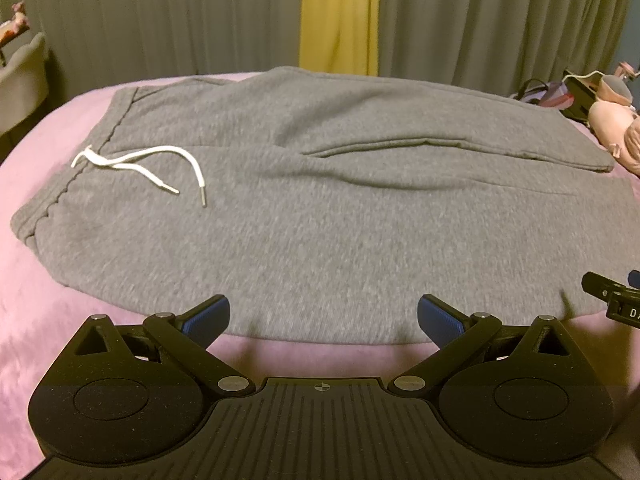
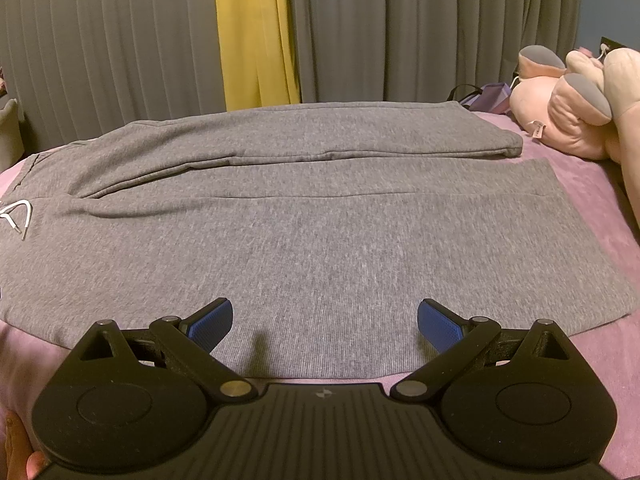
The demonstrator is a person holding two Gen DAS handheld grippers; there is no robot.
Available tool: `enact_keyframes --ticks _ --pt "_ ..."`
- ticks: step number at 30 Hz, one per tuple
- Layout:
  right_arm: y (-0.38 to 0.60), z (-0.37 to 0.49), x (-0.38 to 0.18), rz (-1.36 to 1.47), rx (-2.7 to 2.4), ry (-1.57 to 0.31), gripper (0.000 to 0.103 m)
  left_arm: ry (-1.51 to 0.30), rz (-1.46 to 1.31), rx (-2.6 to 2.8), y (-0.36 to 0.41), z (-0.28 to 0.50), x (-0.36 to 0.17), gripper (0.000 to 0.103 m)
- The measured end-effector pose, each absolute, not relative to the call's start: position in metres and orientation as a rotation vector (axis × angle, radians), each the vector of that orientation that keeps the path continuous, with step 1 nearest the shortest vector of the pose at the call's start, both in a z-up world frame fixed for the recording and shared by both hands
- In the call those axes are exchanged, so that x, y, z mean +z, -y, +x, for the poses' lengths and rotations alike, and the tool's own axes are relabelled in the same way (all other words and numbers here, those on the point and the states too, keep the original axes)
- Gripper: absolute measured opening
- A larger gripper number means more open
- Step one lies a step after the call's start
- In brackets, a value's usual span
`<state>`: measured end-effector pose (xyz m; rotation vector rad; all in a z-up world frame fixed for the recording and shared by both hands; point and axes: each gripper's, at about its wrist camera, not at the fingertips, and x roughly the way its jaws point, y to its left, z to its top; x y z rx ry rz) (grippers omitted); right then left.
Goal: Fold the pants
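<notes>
Grey sweatpants (image 1: 320,208) lie flat on a pink bed cover (image 1: 60,312), waistband at the left, legs running right. A white drawstring (image 1: 160,164) rests on the waist area. In the right wrist view the pants (image 2: 320,240) show both legs side by side, cuffs at the right. My left gripper (image 1: 323,316) is open and empty, just above the near edge of the pants. My right gripper (image 2: 325,320) is open and empty over the near leg's edge. Part of the right gripper (image 1: 616,296) shows at the right edge of the left wrist view.
A pink plush toy (image 2: 572,108) lies on the bed at the far right, near the cuffs. A purple bag with a black strap (image 2: 484,98) sits beside it. Grey curtains (image 2: 120,48) with a yellow strip (image 2: 256,36) hang behind the bed.
</notes>
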<state>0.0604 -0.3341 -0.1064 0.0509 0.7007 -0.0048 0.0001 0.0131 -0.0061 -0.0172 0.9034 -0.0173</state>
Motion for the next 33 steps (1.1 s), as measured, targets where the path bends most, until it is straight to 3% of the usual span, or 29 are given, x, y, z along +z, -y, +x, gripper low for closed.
enact_keyframes --ticks 33 --pt "0.3350 0.0599 -0.1062 0.055 -0.011 -0.699 0.099 -0.914 -0.029 -0.018 -0.0131 0.0002 -0.0081 0.103"
